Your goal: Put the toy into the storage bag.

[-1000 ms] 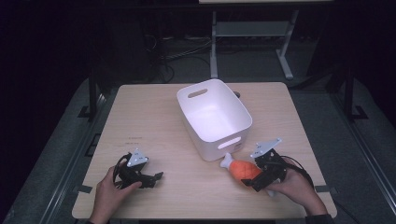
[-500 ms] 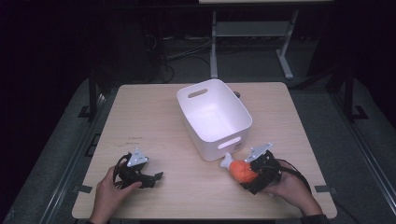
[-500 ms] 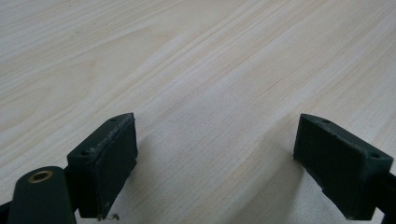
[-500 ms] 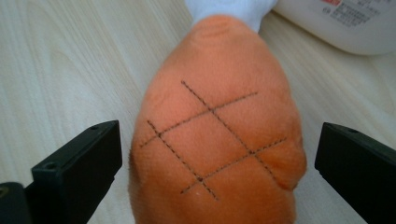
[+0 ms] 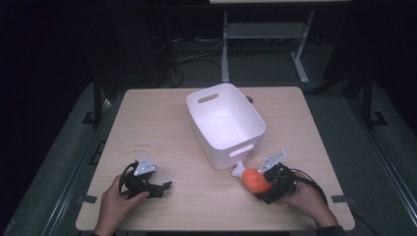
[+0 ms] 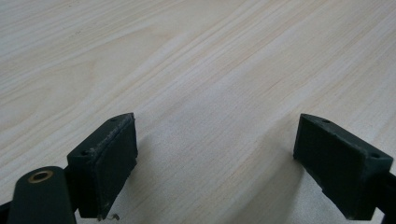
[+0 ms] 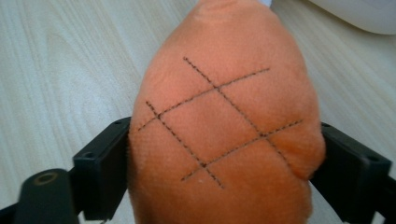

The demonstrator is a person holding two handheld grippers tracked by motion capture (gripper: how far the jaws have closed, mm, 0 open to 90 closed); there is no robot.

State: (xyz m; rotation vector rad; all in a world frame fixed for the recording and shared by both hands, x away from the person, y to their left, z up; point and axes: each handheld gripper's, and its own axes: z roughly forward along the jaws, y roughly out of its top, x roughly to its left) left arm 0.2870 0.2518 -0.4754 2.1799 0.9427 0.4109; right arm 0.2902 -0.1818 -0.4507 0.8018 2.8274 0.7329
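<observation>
Right gripper [image 5: 269,183] clamped on orange plush toy [image 7: 224,126], apparently just off wooden table [image 5: 162,123], beside white bin [image 5: 223,123]. Left gripper [image 6: 219,163] spread wide, grasping nothing.

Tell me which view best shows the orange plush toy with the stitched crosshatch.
The right gripper view: the orange plush drumstick toy sits close up, stitched crosshatch sharp, pinched between the black tongs. In the high view it is a small orange shape with a pale tip, beside the white plastic bin. The left gripper view shows bare wooden table.
</observation>
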